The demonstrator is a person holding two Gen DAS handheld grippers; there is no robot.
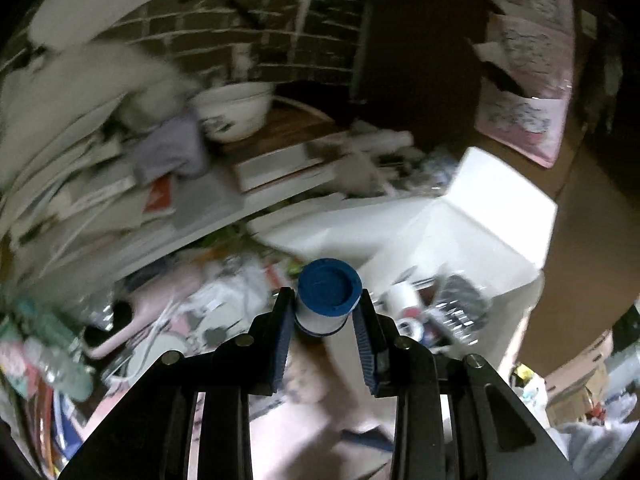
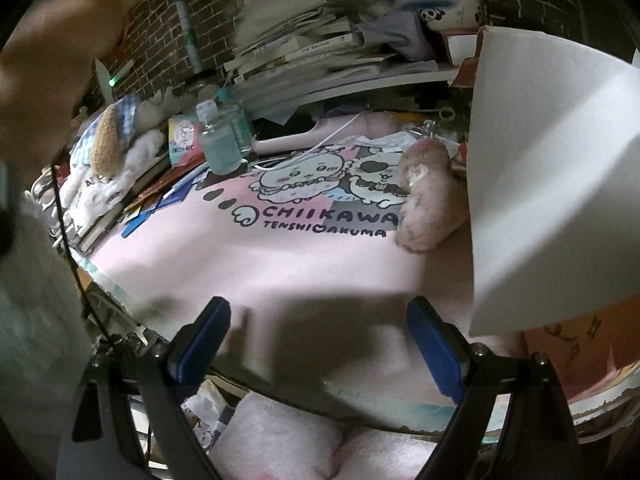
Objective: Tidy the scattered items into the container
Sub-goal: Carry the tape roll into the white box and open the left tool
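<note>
A blue-capped white bottle [image 1: 328, 300], centre frame, is clamped in the left gripper [image 1: 325, 312] beside the white box [image 1: 500, 216] at right. The right gripper [image 2: 318, 344] hangs apart, empty. Motion blur suggests speed; the bottle could slip free.

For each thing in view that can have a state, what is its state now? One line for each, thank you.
left gripper: shut on the blue-capped bottle
blue-capped bottle: capped, held off the table
right gripper: open, holding nothing
white container: open, tilted
pink plush toy: lying on the pink mat
clear bottle: upright, capped
</note>
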